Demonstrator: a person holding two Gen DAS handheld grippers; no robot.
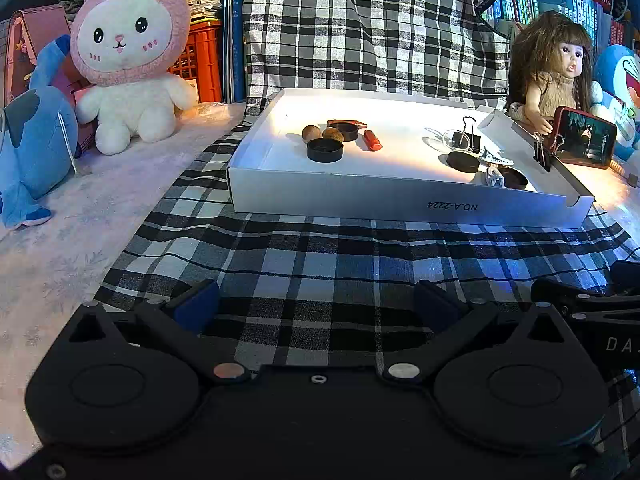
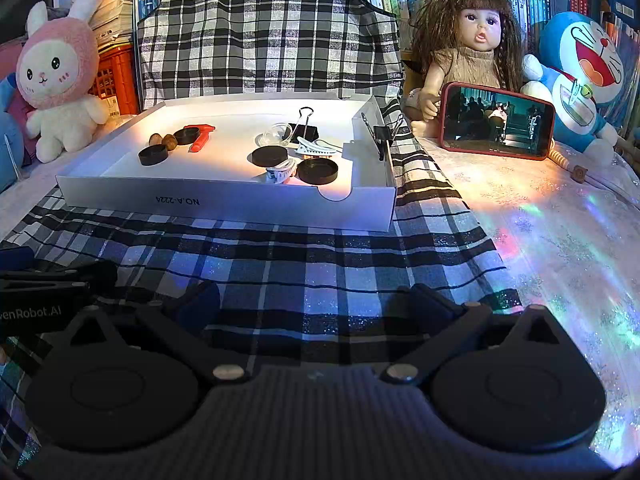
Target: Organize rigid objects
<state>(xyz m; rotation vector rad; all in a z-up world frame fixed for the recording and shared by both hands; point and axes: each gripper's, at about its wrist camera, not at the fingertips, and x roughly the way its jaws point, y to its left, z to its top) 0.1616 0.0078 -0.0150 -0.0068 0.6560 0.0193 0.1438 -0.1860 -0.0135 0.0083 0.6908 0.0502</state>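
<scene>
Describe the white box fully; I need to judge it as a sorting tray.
The white box is a shallow open cardboard tray lying flat on the plaid cloth. Its near wall carries upside-down print and a thumb notch at the right end. A black binder clip grips its right wall. Small items lie scattered inside. Neither gripper touches it.

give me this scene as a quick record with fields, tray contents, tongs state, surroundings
container: white cardboard tray on plaid cloth
left group: two brown nuts, two black round lids, red plastic piece
right group: black binder clip, clear dish, white hair clips, two black lids
tray edge: second binder clip clamped on right wall
left tongs: open, empty, short of the tray
right tongs: open, empty, short of the tray
surroundings: doll, red-cased phone, pink rabbit plush
</scene>
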